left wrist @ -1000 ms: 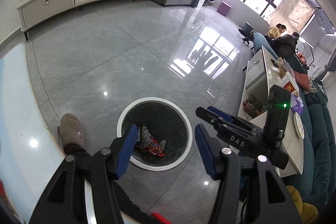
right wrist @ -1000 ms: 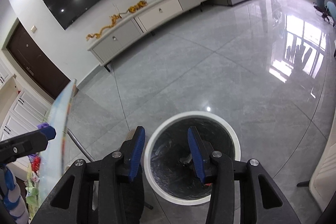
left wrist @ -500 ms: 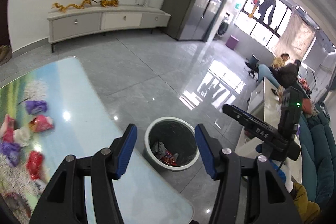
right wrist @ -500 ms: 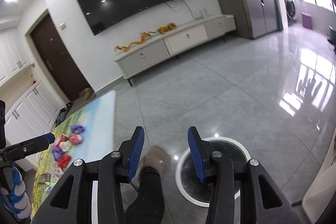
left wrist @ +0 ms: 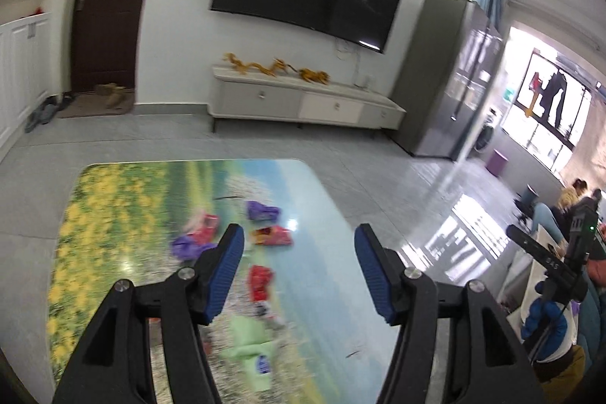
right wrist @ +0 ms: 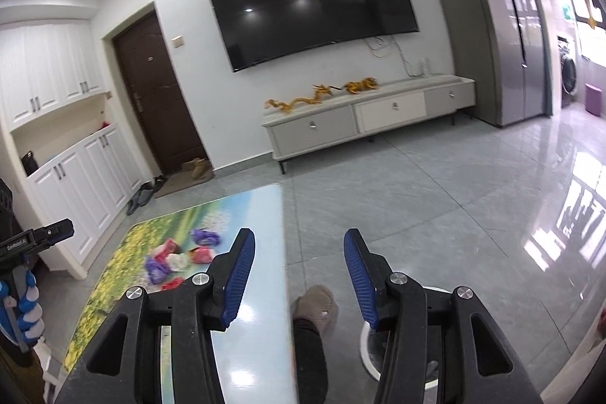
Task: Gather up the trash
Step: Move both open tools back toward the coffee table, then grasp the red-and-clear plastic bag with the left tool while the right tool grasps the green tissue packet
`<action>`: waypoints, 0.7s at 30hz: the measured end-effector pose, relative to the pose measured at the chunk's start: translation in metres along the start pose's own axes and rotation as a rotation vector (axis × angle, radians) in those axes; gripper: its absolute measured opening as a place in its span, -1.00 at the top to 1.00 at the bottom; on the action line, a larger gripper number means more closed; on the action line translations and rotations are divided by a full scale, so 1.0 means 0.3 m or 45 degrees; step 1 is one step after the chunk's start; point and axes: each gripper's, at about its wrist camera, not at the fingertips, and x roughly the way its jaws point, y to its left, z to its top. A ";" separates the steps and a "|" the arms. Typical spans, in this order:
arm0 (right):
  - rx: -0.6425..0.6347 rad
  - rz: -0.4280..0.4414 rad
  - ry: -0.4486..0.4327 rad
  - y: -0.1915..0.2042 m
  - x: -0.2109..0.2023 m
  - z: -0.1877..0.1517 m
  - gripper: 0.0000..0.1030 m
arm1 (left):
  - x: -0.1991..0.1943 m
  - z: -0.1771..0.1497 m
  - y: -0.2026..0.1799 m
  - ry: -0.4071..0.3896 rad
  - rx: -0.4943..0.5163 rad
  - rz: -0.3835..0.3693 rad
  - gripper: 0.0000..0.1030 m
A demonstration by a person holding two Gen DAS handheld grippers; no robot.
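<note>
Wrappers (left wrist: 270, 235): scattered on the bench, mid-surface; about seven countable in the left wrist view, blurred — two purple, three red or pink, one small pale scrap, one large pale-green packet (left wrist: 248, 360) nearest the camera.
Wrappers, right wrist view (right wrist: 178, 258): same cluster, about six distinct, on the far left half of the bench.
Bin (right wrist: 365, 339): one, white-rimmed, on the floor right of the bench, mostly hidden behind the right gripper's finger.
Bench (left wrist: 333, 275): one, flower-meadow print, glossy.
Left gripper (left wrist: 297, 271): one, blue pads spread and opening, nothing between them; above the bench, aimed at the wrappers.
Right gripper (right wrist: 297, 279): one, pads apart and opening, empty; over the bench's right edge and the floor.
Foot (right wrist: 316, 301): one, in a tan slipper, on the floor between bench and bin.
Room: one wall television (right wrist: 310, 14), one low cabinet (right wrist: 363, 118), one dark door (right wrist: 155, 93).
Change, left view: a second ago pointed down into the bin with trash inside; now on the bench top and wrappers, bin out of sight.
Change, right view: bin filled the lower centre then; now only a sliver of rim, with bench and wrappers come into sight.
</note>
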 end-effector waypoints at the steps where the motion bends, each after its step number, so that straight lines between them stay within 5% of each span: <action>1: -0.016 0.017 -0.001 0.024 -0.003 0.001 0.09 | -0.036 -0.009 0.038 -0.016 -0.021 0.027 -0.14; 12: -0.145 0.198 0.036 0.250 0.019 0.015 0.00 | -0.160 -0.120 0.241 -0.041 -0.130 0.109 -0.14; 21: -0.263 0.403 0.312 0.452 0.211 -0.073 -0.10 | -0.079 -0.202 0.362 0.052 -0.218 0.115 -0.14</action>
